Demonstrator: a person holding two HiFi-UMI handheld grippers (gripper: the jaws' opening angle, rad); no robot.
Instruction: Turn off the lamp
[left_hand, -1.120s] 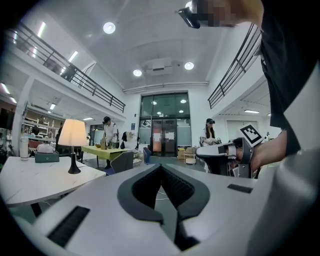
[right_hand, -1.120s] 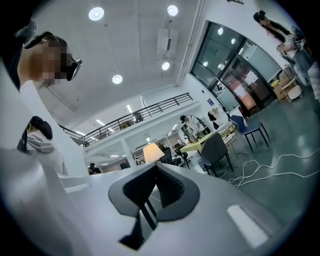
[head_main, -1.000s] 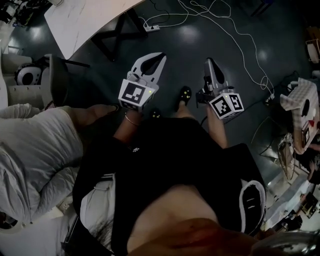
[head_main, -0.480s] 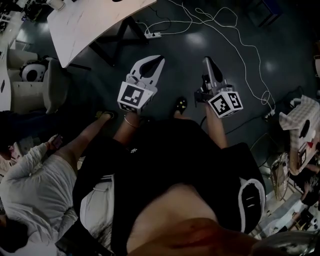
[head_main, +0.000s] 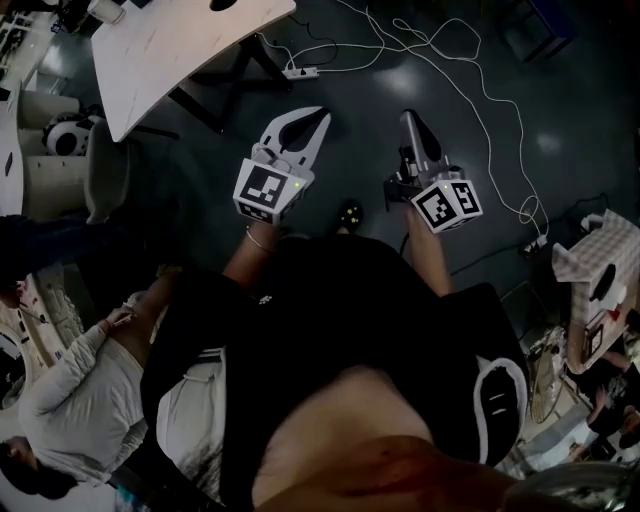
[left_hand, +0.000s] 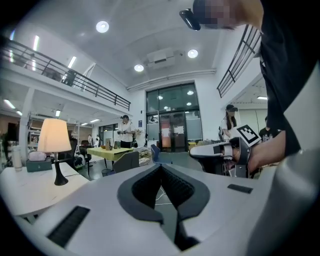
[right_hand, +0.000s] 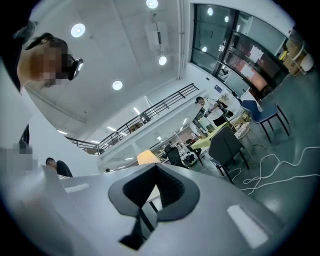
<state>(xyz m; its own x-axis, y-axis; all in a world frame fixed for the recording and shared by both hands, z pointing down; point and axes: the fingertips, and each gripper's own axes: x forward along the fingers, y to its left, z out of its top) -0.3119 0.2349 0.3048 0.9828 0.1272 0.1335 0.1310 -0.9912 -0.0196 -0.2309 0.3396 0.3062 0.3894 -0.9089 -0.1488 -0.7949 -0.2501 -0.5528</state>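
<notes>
Big two-storey office hall with a dark glossy floor (head_main: 480, 220) under everything. Both sets of jaws are closed tight with nothing between them. On the left gripper (left_hand: 161, 167) and the right gripper (right_hand: 156, 169) you can see the ribbed pads meeting right at the tip. Neither one is touching the lamp (left_hand: 54, 136).

In the left gripper view the lamp is off to the left of the jaws and well apart from them. Its shade is glowing and it stands upright on a dark base on the white surface (left_hand: 30, 192). A small greenish box (left_hand: 38, 165) sits just left of the lamp's base. In the right gripper view only the top of the lamp's shade peeks out above the jaws.

Right of the lamp and further back there's a grey chair (left_hand: 125, 161). Behind that is a yellow-green table (left_hand: 107, 151) with a person (left_hand: 125, 131) standing at it.
</notes>
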